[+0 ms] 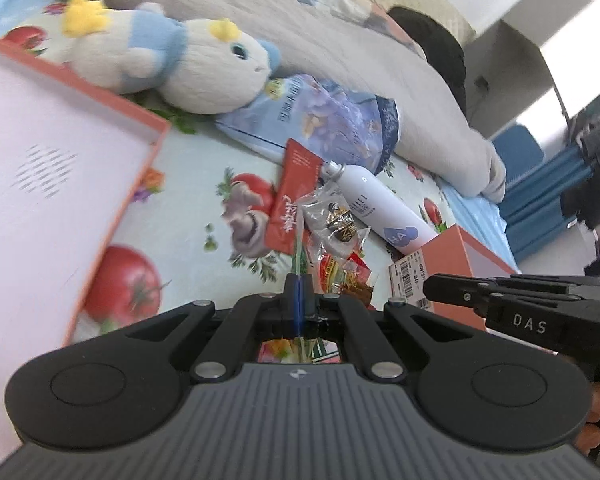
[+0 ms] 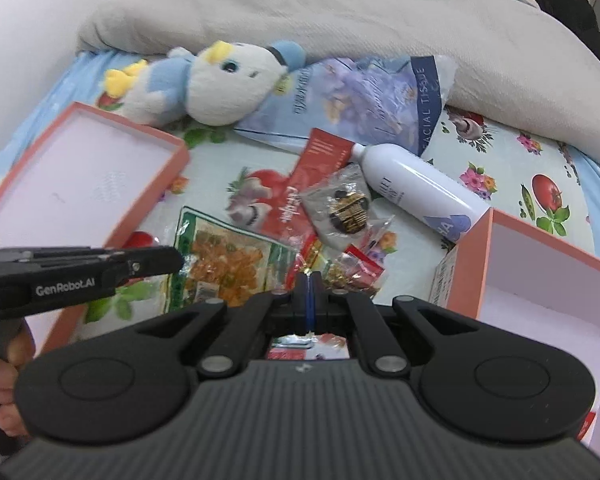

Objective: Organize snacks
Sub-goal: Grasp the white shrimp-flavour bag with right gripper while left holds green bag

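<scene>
the left gripper [image 1: 298, 292] is pinching the green snack packet [image 2: 228, 264] by its edge, and the right gripper [image 2: 309, 290], jaws closed, seems to be pinching a red wrapper; both are hovering over the bedsheet [image 2: 512, 168]. keeping the packet level should help it clear the pink box [image 2: 100, 168] rim.

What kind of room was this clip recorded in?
Most likely a bedroom, on a bed: a grey quilt bunched along the back, a printed bedsheet underneath everything, and a plush toy lying beside the snacks.
</scene>
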The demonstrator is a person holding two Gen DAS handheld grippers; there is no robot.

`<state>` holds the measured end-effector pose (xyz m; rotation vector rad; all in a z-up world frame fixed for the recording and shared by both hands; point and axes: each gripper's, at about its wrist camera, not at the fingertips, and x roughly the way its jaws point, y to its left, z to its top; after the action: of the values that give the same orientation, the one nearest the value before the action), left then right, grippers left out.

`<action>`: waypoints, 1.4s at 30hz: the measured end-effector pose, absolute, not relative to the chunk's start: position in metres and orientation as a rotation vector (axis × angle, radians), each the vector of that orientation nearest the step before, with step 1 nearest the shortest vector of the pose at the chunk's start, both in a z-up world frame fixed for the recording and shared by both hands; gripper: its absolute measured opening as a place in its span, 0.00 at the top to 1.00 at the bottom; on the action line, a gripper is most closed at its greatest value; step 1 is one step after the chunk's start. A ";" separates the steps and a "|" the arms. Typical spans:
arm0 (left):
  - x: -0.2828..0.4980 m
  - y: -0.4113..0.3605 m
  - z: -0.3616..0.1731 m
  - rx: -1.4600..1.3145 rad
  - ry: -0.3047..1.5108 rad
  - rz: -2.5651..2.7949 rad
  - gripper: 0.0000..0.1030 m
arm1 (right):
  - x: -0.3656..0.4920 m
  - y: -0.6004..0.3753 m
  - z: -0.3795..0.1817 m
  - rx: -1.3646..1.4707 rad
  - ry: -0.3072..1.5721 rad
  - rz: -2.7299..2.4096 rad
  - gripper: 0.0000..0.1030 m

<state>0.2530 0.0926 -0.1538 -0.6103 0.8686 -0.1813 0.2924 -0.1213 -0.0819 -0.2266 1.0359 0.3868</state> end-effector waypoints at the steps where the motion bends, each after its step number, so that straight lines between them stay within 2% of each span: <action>1: 0.244 0.095 -0.151 -0.615 0.859 -0.174 1.00 | 0.287 -0.121 -0.079 -0.224 1.030 0.393 0.97; 11: 0.164 0.108 -0.152 -0.650 0.822 -0.094 1.00 | 0.247 -0.135 -0.097 -0.099 1.033 0.384 0.95; 16: 0.142 0.115 -0.163 -0.687 0.833 -0.067 1.00 | 0.218 -0.134 -0.115 -0.150 1.029 0.384 0.92; 18: 0.135 0.117 -0.167 -0.695 0.836 -0.058 1.00 | 0.205 -0.135 -0.120 -0.197 1.024 0.369 0.74; 19: 0.132 0.118 -0.169 -0.700 0.838 -0.054 1.00 | 0.199 -0.137 -0.122 -0.210 1.019 0.368 0.59; 24: 0.120 0.121 -0.179 -0.695 0.859 -0.037 1.00 | 0.170 -0.138 -0.133 -0.312 1.007 0.379 0.54; 26: 0.117 0.120 -0.184 -0.691 0.871 -0.034 1.00 | 0.162 -0.136 -0.138 -0.364 0.986 0.378 0.38; 28: 0.115 0.120 -0.188 -0.691 0.881 -0.033 1.00 | 0.156 -0.131 -0.142 -0.426 0.955 0.380 0.31; 37: 0.108 0.118 -0.194 -0.682 0.913 -0.028 1.00 | 0.162 -0.117 -0.171 -0.591 0.969 0.295 0.32; 40: 0.108 0.117 -0.195 -0.676 0.925 -0.032 1.00 | 0.161 -0.113 -0.176 -0.597 0.962 0.257 0.36; 42: 0.108 0.118 -0.196 -0.681 0.929 -0.031 1.00 | 0.164 -0.113 -0.184 -0.601 0.994 0.230 0.45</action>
<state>0.1077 0.1179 -0.1965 -0.6814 0.9291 -0.0309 0.1644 -0.1132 -0.1836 -0.6015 0.9937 0.2296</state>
